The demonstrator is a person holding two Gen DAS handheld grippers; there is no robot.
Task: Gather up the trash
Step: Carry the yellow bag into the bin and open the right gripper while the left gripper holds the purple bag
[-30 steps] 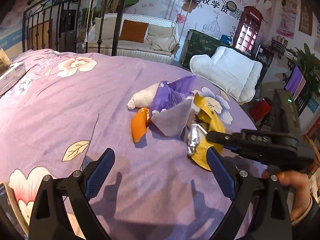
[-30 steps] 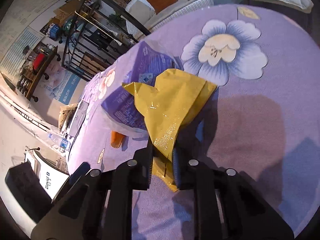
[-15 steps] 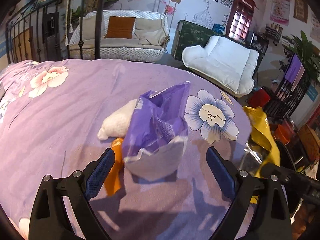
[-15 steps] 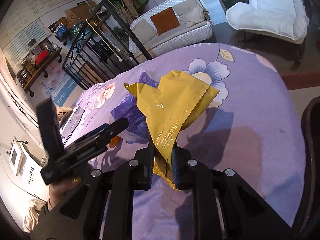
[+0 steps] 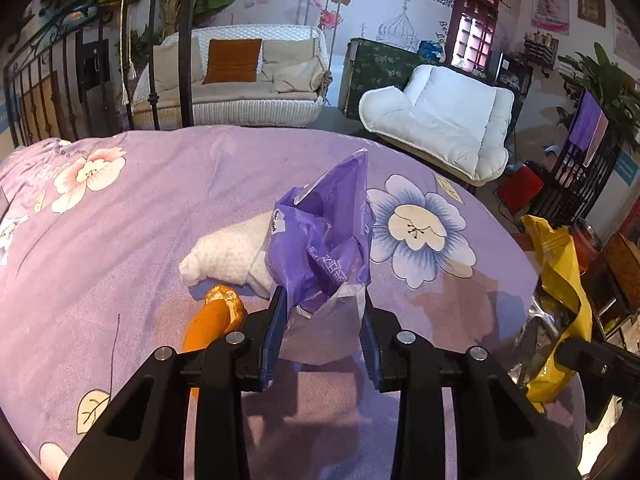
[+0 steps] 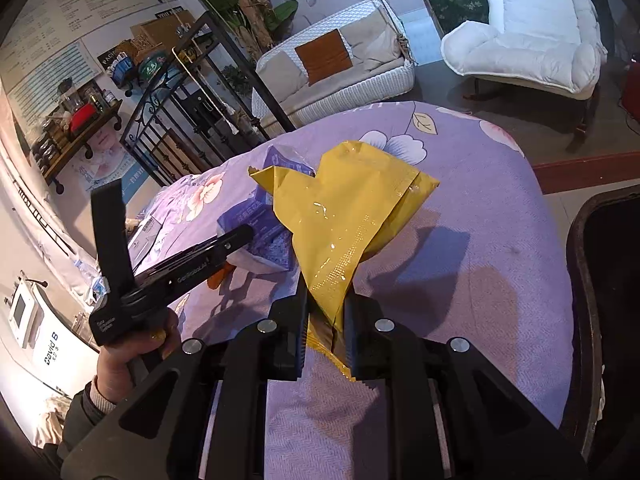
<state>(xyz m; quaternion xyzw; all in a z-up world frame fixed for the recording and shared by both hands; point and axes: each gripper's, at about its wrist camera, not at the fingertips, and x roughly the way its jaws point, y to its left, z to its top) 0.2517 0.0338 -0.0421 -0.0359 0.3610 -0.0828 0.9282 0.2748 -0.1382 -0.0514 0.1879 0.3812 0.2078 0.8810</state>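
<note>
A purple plastic wrapper (image 5: 324, 248) lies on the purple flowered bedspread (image 5: 160, 208). My left gripper (image 5: 322, 336) has closed on its grey lower edge, fingers (image 5: 274, 332) pressing both sides. Beside it lie a white crumpled tissue (image 5: 228, 252) and an orange peel (image 5: 216, 316). My right gripper (image 6: 326, 328) is shut on a yellow snack bag (image 6: 348, 216) and holds it above the bed's edge; the bag also shows at the right of the left wrist view (image 5: 560, 304). The purple wrapper shows behind it (image 6: 264, 216).
A dark bin rim (image 6: 588, 280) stands at the right beside the bed. A white armchair (image 5: 444, 120), a wicker sofa (image 5: 248, 88) and a black metal bed frame (image 5: 80, 76) stand beyond the bed. A red object (image 5: 520, 188) sits on the floor.
My left gripper moved forward and closed its jaws on the purple wrapper. My right gripper lifted the yellow bag away to the right, off the bed.
</note>
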